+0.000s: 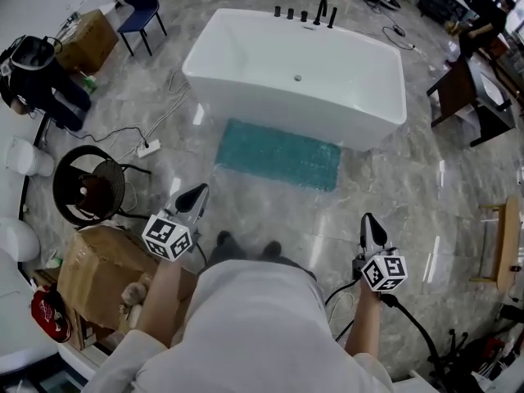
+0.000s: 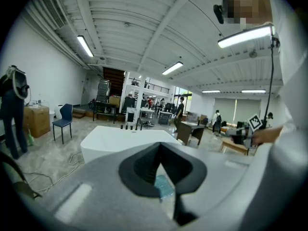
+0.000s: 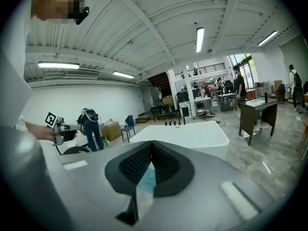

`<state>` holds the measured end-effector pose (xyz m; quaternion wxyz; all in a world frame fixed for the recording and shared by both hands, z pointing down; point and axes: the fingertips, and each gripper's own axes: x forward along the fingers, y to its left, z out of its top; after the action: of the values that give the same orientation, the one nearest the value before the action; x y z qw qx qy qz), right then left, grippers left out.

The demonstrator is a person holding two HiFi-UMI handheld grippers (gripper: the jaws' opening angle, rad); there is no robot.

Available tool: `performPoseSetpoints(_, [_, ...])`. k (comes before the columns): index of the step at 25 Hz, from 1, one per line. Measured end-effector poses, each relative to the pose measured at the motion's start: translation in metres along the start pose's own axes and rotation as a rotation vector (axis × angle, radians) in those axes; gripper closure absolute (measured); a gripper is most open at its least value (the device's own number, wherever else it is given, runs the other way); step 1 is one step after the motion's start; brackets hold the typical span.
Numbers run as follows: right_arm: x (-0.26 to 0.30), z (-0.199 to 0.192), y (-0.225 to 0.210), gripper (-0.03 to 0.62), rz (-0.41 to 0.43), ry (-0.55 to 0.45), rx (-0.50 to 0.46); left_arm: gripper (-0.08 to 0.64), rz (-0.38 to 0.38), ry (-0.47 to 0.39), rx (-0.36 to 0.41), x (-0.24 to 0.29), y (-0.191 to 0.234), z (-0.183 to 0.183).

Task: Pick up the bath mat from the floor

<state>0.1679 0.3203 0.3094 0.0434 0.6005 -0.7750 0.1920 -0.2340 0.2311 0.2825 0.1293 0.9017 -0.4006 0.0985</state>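
Risk: shove, not grip
Left claw (image 1: 193, 196) and right claw (image 1: 372, 228) pressed together, empty; bath mat (image 1: 278, 155) flat at 12 o'clock beside the bathtub (image 1: 295, 72). Arrive closed and you'll likely shove it along the floor (image 1: 393, 187).

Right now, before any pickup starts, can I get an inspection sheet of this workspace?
Surface: glossy grey stone-look floor.
Job's things: teal bath mat lies flat on the floor beside the white bathtub, untouched.
Clutter: cardboard box and floor fan at the left.
Grippers: left gripper and right gripper both shut, nothing between the jaws, held short of the mat.
Cables: power strip with its cord on the floor left of the tub.
Surroundings: blue chair, dark desk, a person at the far left.
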Motion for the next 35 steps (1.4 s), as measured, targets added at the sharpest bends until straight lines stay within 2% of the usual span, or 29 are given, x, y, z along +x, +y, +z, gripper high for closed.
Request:
performPoseSetpoints(7, [0.014, 0.0, -0.007, 0.588, 0.024, 0.002, 0.012, 0.557, 0.001, 0.013, -0.007, 0.015, -0.003, -0.006])
performPoseSetpoints(14, [0.047, 0.006, -0.007, 0.588, 0.02, 0.01, -0.008, 0.557, 0.007, 0.024, -0.015, 0.046, 0.035, -0.003])
performPoseSetpoints(19, [0.085, 0.015, -0.014, 0.588, -0.029, 0.018, 0.005, 0.557, -0.004, 0.018, -0.017, 0.084, 0.079, 0.01])
performPoseSetpoints(31, [0.224, 0.055, 0.008, 0.588, -0.06, 0.039, 0.024, 0.557, -0.073, 0.041, -0.001, 0.171, 0.212, 0.058])
performPoseSetpoints(35, [0.274, 0.06, 0.016, 0.588, -0.082, 0.053, 0.042, 0.557, -0.09, 0.075, 0.048, 0.198, 0.259, 0.061])
